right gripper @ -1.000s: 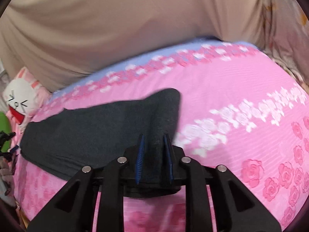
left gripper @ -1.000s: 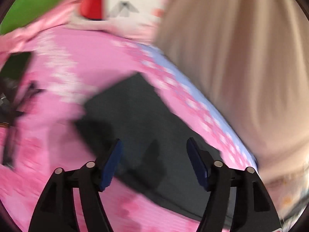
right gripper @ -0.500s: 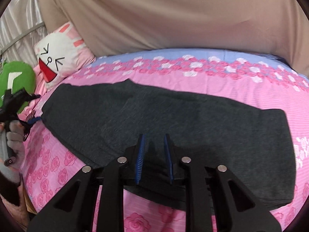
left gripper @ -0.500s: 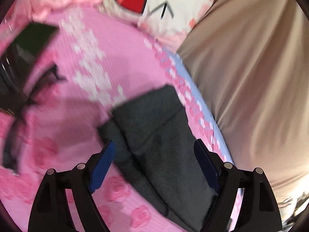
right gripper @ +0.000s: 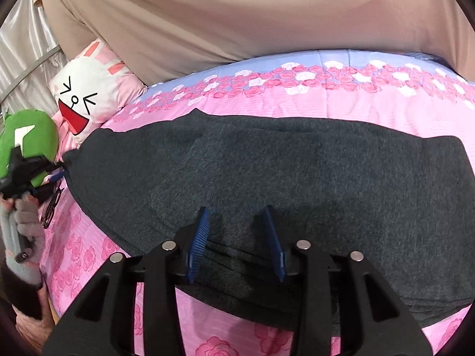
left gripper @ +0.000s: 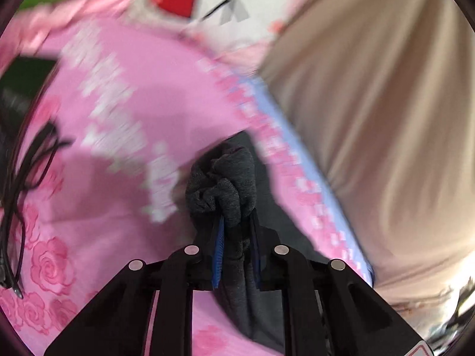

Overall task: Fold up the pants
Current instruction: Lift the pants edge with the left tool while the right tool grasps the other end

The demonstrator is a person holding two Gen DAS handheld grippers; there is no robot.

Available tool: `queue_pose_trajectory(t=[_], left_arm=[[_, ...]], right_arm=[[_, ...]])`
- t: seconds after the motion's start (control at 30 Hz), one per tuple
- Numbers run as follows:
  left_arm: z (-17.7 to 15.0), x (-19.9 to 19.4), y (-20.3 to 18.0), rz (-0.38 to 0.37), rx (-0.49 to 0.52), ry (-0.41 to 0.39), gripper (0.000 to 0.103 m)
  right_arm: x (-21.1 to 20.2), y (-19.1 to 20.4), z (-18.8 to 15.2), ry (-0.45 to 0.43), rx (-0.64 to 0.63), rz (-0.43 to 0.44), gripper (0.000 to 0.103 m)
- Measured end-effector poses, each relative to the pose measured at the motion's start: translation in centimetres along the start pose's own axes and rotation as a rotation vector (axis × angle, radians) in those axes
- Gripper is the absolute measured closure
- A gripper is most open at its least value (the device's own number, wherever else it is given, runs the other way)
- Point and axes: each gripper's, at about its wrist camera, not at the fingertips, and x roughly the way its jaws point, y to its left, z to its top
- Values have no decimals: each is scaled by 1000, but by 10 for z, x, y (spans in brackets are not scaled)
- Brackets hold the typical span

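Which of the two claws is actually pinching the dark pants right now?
The left gripper: bunched pants sit clamped between its fingers. The right gripper gapes open above them.

No readable text, label, brand or number shows anywhere; the white rabbit-face cushion (right gripper: 86, 101) bears only a drawn face.

Pink rose bedspread (right gripper: 341, 101); dark grey pants (right gripper: 297, 172) spread flat, eyeglasses (right gripper: 52, 207) beside.
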Motion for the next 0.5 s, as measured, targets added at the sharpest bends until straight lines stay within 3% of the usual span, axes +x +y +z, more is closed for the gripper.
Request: queue_pose_trajectory(t=[0.07,0.33,0.5], left_arm=[[-4,-12,-38,-31,106,-30,92],[-59,-27,-177,-145,437,-20,97],[-120,-24,-239,-210,592,52,97]], right_arm=[[0,-2,1,-2,10,9,64],[-8,-13,5,-30,70,57,64],[-26,-28,13,-78,117,98,64]])
